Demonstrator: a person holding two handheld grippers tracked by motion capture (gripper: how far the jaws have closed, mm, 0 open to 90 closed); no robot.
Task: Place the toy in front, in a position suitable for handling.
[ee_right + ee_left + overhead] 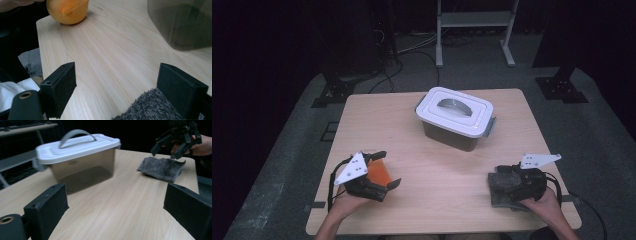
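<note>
The grey cloth [501,187] lies at the bench's [437,165] four o'clock corner, under the right hand-held gripper [507,181], jaws spread, gripping nothing. It looks soft and limp; pinch a loose edge. At eight o'clock, the left hand-held gripper [384,172], also released, half hides an orange thing [378,172]. The lidded box [455,117] hides its contents.
</note>
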